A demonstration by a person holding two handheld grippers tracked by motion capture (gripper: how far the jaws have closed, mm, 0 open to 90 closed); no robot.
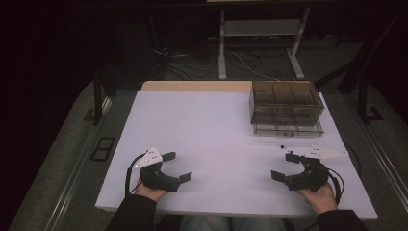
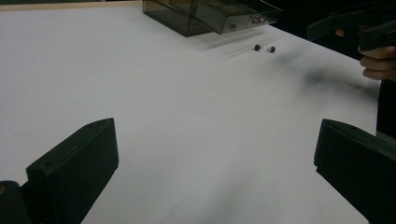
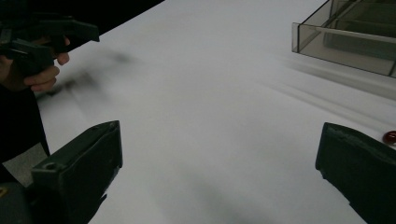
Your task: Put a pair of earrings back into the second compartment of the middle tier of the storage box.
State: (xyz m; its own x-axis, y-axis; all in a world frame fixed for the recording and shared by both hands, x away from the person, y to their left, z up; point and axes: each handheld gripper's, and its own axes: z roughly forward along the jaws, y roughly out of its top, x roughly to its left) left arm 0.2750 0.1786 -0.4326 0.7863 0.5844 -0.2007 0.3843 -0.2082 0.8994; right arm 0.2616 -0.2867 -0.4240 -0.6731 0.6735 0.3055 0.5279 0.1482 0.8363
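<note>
Both grippers sit at the near edge of the white table (image 1: 207,130), well short of the clear compartment box (image 1: 286,107). The left gripper (image 1: 175,167) has its jaws wide apart, holding nothing; the right gripper (image 1: 284,166) likewise. Two small dark beads (image 2: 264,48) lie just in front of the box; its compartments look empty, though the dim light makes that uncertain.

white table (image 2: 187,121), smoky clear box (image 2: 210,16), two beads (image 2: 257,47), hand-held gripper (image 2: 215,158) agape
</note>
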